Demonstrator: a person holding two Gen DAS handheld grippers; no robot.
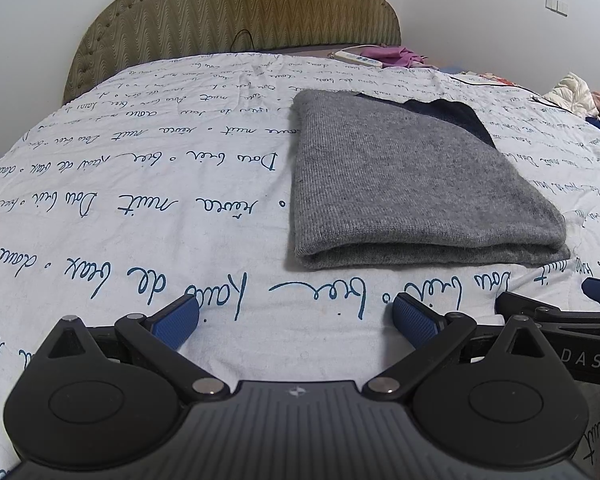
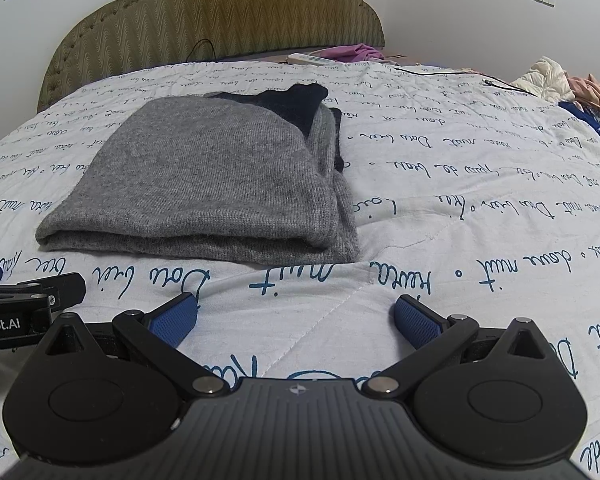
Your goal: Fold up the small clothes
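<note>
Okay, grey knit garment (image 1: 400, 176) folded flat on bedspread (image 1: 140, 200), dark navy part showing at far edge; left gripper (image 1: 296, 316) and right gripper (image 2: 296, 316) both wide apart, empty.

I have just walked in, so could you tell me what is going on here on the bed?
A person holds two grippers over a bed to fold small clothes. The grey knit garment already lies folded on the cover, dark blue showing at its far end. The left gripper and right gripper are both open, empty, short of it.
</note>
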